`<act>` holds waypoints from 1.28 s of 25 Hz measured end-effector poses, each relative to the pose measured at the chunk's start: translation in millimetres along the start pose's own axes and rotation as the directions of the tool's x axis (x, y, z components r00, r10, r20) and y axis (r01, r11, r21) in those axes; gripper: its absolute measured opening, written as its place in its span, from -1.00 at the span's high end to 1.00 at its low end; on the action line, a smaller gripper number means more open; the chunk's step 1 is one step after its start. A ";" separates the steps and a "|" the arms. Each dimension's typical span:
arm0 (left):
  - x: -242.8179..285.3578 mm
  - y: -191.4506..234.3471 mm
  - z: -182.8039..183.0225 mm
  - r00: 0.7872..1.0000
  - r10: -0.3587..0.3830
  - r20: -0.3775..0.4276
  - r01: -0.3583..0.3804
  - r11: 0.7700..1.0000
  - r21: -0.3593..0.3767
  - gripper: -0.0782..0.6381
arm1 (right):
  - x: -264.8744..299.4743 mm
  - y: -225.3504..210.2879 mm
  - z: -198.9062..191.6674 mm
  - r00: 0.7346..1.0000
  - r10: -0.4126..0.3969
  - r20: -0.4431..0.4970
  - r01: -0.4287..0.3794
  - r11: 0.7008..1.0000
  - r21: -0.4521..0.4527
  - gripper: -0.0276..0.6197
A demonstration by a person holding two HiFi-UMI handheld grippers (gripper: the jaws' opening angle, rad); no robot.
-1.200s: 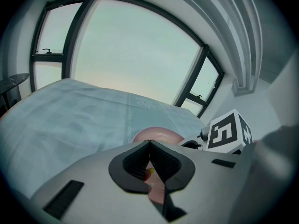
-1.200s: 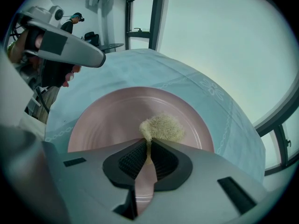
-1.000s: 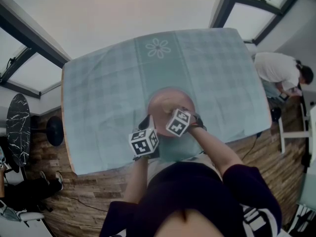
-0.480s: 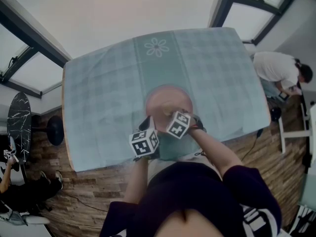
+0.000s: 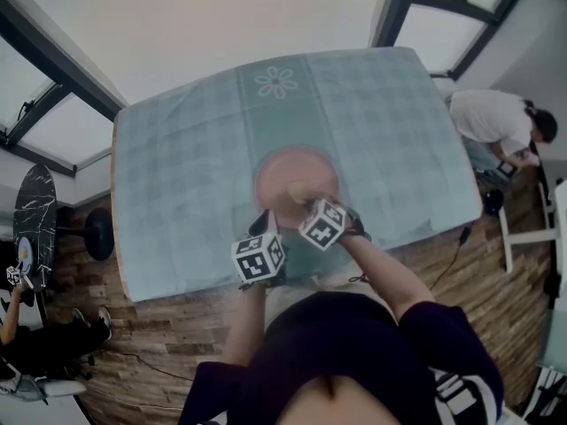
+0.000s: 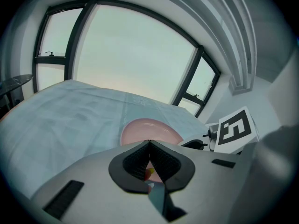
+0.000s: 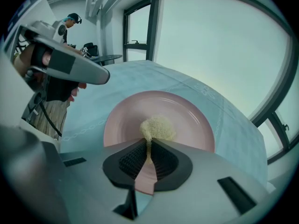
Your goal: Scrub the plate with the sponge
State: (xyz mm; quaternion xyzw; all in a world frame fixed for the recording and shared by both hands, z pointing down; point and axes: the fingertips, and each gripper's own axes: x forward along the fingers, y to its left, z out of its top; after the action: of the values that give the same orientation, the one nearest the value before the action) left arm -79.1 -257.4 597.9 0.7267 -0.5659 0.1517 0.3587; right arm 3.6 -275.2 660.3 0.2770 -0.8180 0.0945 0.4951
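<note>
The plate (image 5: pixel 297 173), pink and round, lies flat on the checked cloth (image 5: pixel 177 193) that covers the table, at mid-width and toward the near edge. In the head view both grippers stand at its near side, the left gripper (image 5: pixel 264 224) by the near-left rim and the right gripper (image 5: pixel 306 204) over the near half of the dish. In the right gripper view the right gripper (image 7: pixel 148 143) has its jaws closed on the sponge (image 7: pixel 159 127), a pale yellow, coarse pad. A thin strip of it is pinched between the ribbed pads, and its bulk projects beyond the tips and rests on the central well of the plate (image 7: pixel 191 120). In the left gripper view the left gripper (image 6: pixel 149 143) has its jaws brought together, the tips meeting in a fine line with no object that we can identify between them. The plate (image 6: pixel 152 129) shows just beyond those tips. We cannot tell whether they touch its rim. The right gripper's marker cube (image 6: pixel 236 127) appears to the right of the plate in that view.
</note>
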 end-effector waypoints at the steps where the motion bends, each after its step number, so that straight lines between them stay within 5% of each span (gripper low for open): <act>1: -1.9 -2.3 -2.3 1.000 -0.002 0.000 0.002 1.000 0.002 0.76 | -5.1 1.6 -0.1 1.000 -0.005 0.013 0.005 1.000 0.008 0.81; 11: -27.8 -24.4 -33.3 1.000 -0.014 0.012 0.014 1.000 0.013 0.76 | -54.4 25.8 -13.1 0.985 -0.046 0.165 0.022 0.990 0.140 0.81; 17: -46.0 -40.3 -54.8 0.999 -0.022 0.029 0.021 1.000 0.020 0.76 | -94.5 43.5 -21.9 0.959 -0.066 0.276 -0.016 0.958 0.286 0.81; 32: -98.5 -81.1 -114.6 0.998 -0.038 0.042 0.035 0.997 0.073 0.76 | -167.8 86.1 -58.2 0.891 -0.132 0.434 -0.057 0.917 0.395 0.81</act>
State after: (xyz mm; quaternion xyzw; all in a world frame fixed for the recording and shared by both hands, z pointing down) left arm -13.2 -99.4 587.7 0.7526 -0.5543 0.1496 0.3226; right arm 60.4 -118.5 554.4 0.4019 -0.8685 0.1817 0.2263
